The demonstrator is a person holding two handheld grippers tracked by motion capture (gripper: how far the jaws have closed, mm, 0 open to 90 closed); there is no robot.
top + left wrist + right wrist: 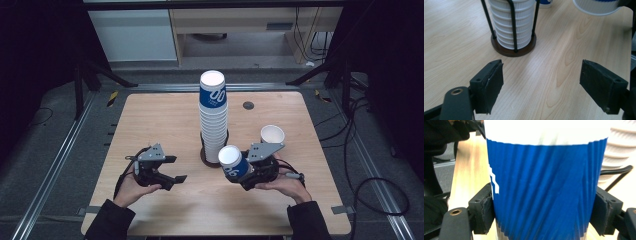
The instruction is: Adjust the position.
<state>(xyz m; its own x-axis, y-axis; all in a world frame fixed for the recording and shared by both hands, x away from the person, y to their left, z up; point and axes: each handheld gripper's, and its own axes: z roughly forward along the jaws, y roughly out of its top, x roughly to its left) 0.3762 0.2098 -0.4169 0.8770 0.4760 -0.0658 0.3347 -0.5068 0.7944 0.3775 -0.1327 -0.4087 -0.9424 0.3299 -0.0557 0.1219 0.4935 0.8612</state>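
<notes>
- At the near middle of the wooden table (150, 125), the right gripper (243, 172) clamps a blue paper cup (233, 162), tilted, rim towards the cup stack (213, 117).
- The right gripper view shows both pads pressed against its ribbed blue wall.
- The left gripper (541, 85) gapes wide, empty, facing the stack's round holder (513, 48).
- A second cup (272, 135) stands upright farther right.

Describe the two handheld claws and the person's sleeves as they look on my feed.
Both are black. The left claw and the right claw each carry a grey three-cornered plate on top and trail a black cable. In the gripper views each jaw is a blocky black piece faced with a worn dark pad, with small screw holes. The person's sleeves are dark.
</notes>
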